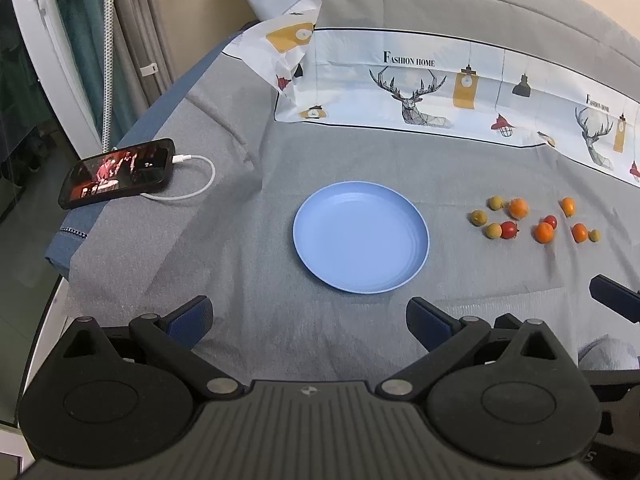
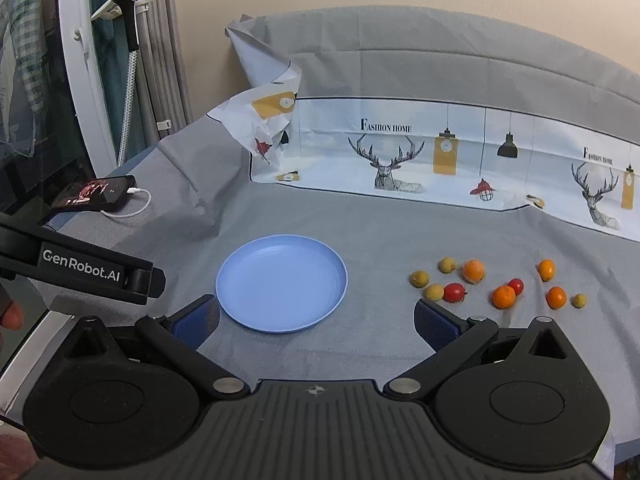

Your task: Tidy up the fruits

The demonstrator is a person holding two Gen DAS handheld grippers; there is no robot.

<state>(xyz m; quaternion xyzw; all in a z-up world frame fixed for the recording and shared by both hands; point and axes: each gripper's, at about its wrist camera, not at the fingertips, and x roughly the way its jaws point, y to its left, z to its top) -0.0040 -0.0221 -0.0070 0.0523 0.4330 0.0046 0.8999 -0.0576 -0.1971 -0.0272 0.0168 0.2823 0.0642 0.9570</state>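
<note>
Nothing sorted yet: round light-blue plastic plate [image 2: 281,282] bare at frame centre, small orange, red and yellow-green fruits [image 2: 500,284] scattered centre right, left gripper [image 1: 308,322] and right gripper [image 2: 316,324] both spread, empty.

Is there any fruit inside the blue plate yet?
No. The blue plate holds nothing. The fruits all lie on the grey cloth beside it. What's under the plate is hidden.

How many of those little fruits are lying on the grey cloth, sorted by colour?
Orange fruits: 4
Yellow-green fruits: 4
Red fruits: 2
Total: 10, all lying on the cloth to the right of the blue plate, which holds none.
</note>
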